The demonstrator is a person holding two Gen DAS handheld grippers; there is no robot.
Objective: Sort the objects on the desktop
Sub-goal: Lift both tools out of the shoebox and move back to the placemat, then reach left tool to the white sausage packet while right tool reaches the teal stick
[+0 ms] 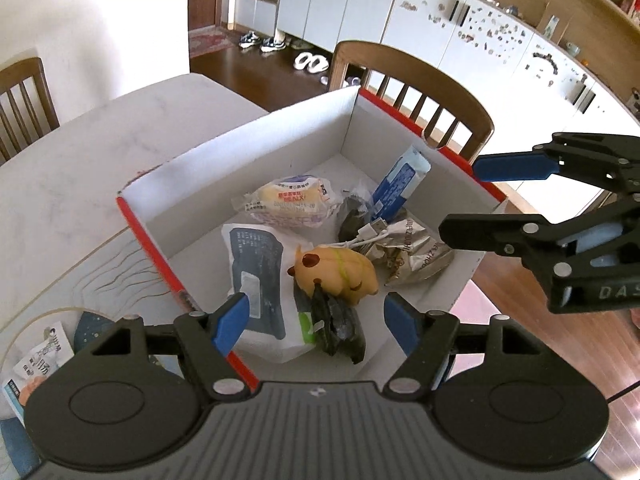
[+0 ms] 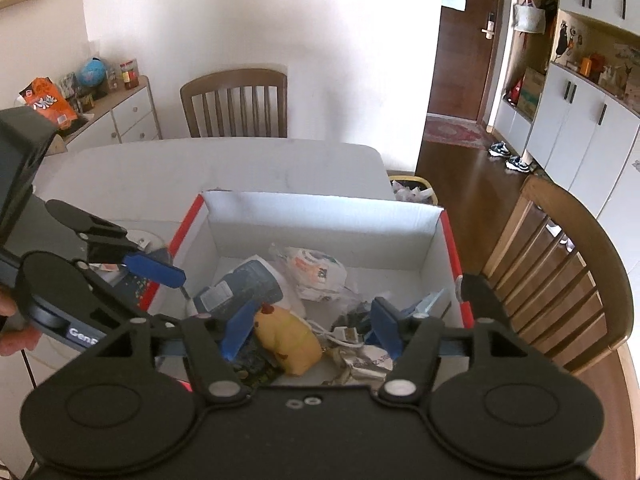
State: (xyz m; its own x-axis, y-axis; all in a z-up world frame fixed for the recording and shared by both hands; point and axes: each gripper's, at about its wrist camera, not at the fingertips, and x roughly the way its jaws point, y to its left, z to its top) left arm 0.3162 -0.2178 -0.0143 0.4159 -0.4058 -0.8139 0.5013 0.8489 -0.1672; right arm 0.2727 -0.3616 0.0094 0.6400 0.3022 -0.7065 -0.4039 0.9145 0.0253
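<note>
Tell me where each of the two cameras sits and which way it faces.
Left wrist: sits on the left gripper, looking down over its blue fingers into the open white cardboard box with red edges; the right gripper reaches in from the right.
Right wrist: sits on the right gripper, looking down into the same box; the left gripper and part of a hand show at left.
Shared: the box, the yellow soft toy, the white table.
</note>
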